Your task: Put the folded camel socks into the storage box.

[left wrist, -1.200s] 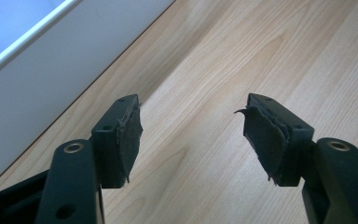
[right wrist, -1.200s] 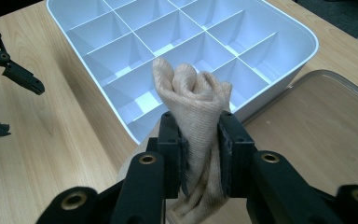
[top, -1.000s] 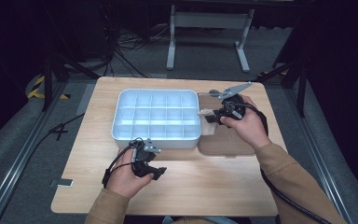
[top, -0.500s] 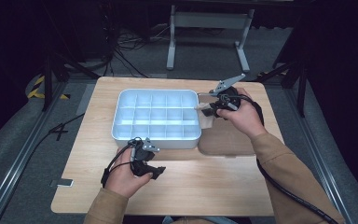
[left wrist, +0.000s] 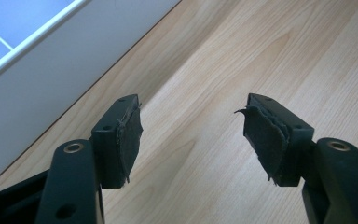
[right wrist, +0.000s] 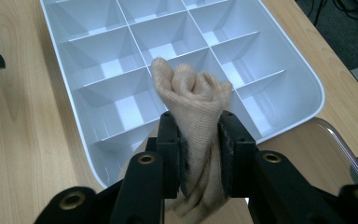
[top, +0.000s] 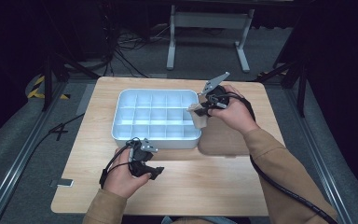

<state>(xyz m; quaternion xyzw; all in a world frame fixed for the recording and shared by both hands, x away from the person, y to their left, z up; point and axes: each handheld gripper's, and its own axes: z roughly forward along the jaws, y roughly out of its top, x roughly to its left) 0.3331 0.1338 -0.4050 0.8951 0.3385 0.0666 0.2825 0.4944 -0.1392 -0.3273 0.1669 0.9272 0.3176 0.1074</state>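
A white tray with many square compartments lies on the wooden table; its compartments look bare. My right gripper is shut on a bunched beige cloth, held just above the tray's right edge. The cloth hangs down beside that rim. My left gripper rests low over the table in front of the tray, open, with nothing between its pads. The tray's white outer wall runs past its left jaw.
The wooden table has free surface in front of and to the right of the tray. A black cable trails from the right hand along the sleeve. Metal rails and a stand's legs lie beyond the table.
My right gripper has risen and shifted slightly away from the person along the tray's right edge, lifting the cloth off the table. The left gripper has hardly moved.
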